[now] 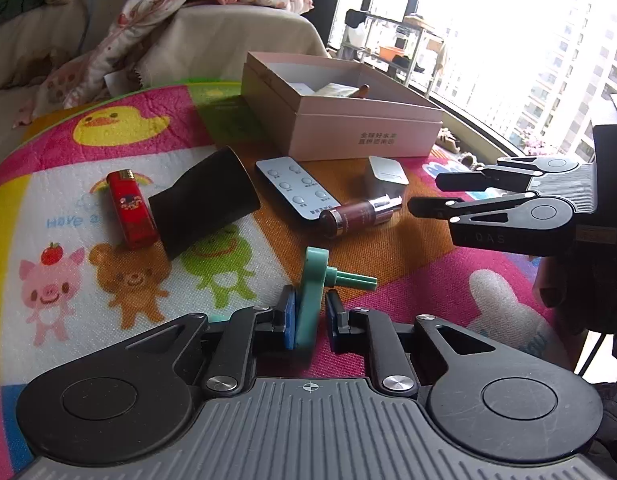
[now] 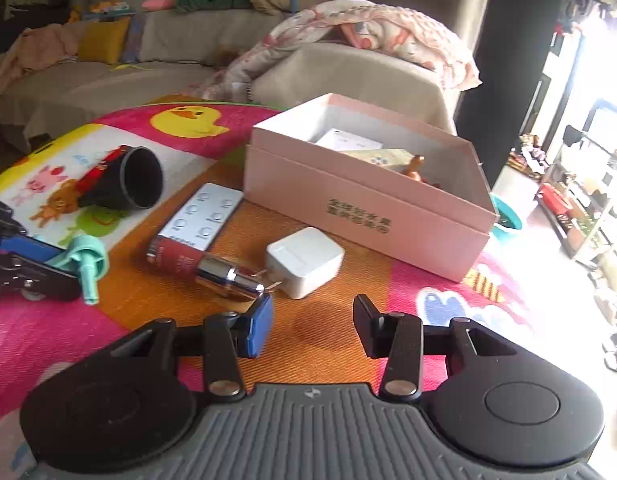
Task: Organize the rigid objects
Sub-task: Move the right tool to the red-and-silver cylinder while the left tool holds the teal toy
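My left gripper (image 1: 310, 316) has its jaws around a teal plastic part (image 1: 314, 292); its left pad touches the part, a small gap shows at the right pad. The part also shows in the right wrist view (image 2: 86, 260). My right gripper (image 2: 312, 320) is open and empty, just short of a white charger (image 2: 304, 260) and a red cosmetic bottle (image 2: 204, 266). A white remote (image 2: 206, 216), a black funnel (image 2: 128, 180) and a red lighter (image 1: 132, 210) lie on the mat. An open pink box (image 2: 360, 208) holds several items.
Everything lies on a colourful cartoon play mat (image 1: 120, 284). A beige sofa with a floral blanket (image 2: 372, 36) stands behind the box. A bright window and shelves (image 2: 580, 200) are on the right. My right gripper shows in the left wrist view (image 1: 424, 192).
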The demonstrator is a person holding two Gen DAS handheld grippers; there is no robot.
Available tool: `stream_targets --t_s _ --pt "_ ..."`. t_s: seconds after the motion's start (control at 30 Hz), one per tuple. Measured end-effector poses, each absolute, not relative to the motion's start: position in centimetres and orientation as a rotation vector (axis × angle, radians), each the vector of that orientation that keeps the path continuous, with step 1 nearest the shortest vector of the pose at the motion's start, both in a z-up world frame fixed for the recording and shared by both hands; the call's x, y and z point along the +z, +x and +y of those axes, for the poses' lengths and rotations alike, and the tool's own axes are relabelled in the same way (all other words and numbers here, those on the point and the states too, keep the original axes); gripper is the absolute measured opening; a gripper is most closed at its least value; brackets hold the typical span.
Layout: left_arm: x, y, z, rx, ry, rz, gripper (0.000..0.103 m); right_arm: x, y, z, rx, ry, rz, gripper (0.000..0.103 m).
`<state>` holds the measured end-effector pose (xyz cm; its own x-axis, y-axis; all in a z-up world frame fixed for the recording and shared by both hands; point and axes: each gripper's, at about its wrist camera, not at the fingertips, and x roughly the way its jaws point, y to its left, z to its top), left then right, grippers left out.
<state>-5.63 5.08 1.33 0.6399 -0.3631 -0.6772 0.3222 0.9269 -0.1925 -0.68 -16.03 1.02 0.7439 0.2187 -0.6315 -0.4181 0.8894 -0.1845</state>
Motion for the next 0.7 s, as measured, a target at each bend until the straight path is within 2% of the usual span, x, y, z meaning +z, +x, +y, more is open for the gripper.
stream_targets --t_s 0.1,0.17,0.2,0.23,0.7 --pt "1.4 -5.9 4.9 -0.395 -0.041 0.783 0.017 1.5 -0.6 -17.1 0.382 -0.254 0.664 0.045" --pt "1.3 -6.1 4.7 -0.387 -0.027 0.771 0.017 2.1 -1.1 -17.5 0.46 -0.176 0.686 0.055" --pt "1.3 -6.2 4.5 -0.384 -0.016 0.765 0.017 2.2 -1.4 -17.4 0.489 -0.153 0.691 0.066" --pt "1.3 -6.4 4.4 -0.383 -0.003 0.76 0.017 2.3 -1.8 -17.0 0.52 -0.128 0.695 0.072" --pt "1.1 -7.2 4.7 -0.378 -0.001 0.743 0.016 1.0 -0.1 -11.7 0.439 -0.08 0.767 0.076"
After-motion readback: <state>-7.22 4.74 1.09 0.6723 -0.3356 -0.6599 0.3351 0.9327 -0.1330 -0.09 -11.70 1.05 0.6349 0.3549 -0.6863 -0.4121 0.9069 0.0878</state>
